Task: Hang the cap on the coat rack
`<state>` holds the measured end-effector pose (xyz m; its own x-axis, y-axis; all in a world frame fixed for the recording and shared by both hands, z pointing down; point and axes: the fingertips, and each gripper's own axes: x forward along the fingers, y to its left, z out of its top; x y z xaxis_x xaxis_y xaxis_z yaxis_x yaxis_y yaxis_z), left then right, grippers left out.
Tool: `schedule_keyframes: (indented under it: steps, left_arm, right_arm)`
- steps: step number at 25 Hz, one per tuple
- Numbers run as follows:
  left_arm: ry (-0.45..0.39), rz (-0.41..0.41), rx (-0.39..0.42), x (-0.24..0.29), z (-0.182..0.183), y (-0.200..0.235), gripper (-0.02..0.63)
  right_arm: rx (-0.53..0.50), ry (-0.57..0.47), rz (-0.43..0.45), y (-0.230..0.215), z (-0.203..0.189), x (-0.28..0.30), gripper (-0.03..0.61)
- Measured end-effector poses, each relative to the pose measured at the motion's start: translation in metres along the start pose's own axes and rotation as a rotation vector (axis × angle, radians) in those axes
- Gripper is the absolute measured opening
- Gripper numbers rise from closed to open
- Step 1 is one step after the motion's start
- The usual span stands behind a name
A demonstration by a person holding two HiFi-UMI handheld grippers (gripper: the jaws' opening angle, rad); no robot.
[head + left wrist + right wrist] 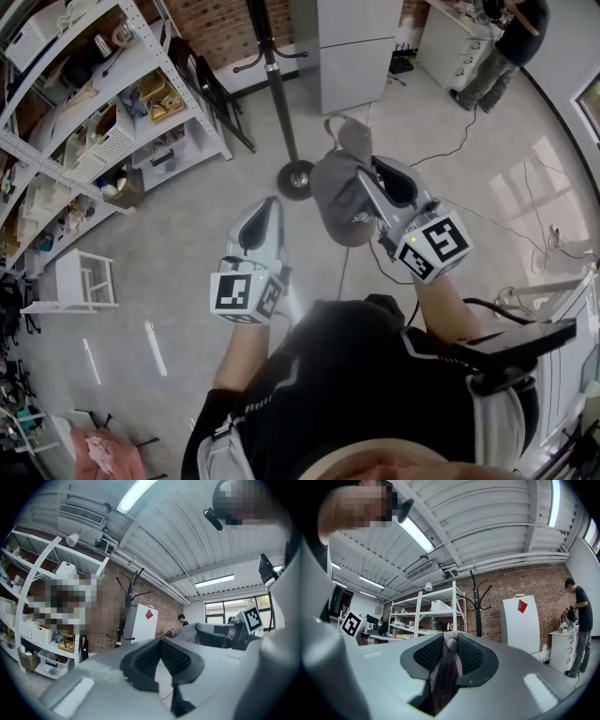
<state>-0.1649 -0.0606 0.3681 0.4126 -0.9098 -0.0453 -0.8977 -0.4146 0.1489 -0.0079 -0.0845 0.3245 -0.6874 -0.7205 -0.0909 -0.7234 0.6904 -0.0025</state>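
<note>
Between our right tongs (375,174) the cap (337,197) hangs clamped by its fabric; our left tongs (270,206) alongside sit closed, empty. Coat rack (275,84) ahead: that thin pinch may slip as we hook it.

- Head view looks steeply down from above the person (356,375), with the coat rack (273,80) at the frame's top
- Left gripper view looks level along its jaws; the coat rack (127,603) stands far off, left of centre
- Right gripper view looks likewise, coat rack (477,606) just right of centre
- All three share the coat rack and the white cabinet (356,47) beside it
</note>
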Motion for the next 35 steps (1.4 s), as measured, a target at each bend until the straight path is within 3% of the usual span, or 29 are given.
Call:
schedule_keyframes:
  steps: [10, 35]
  left_arm:
    - [-0.003, -0.008, 0.004, 0.038, 0.005, 0.028, 0.081]
    - [-0.011, 0.072, 0.094, 0.219, 0.039, 0.045, 0.081]
  right_arm:
    - [0.016, -0.005, -0.026, -0.031, -0.001, 0.035, 0.101]
    - [0.033, -0.074, 0.116, -0.181, 0.017, 0.139, 0.101]
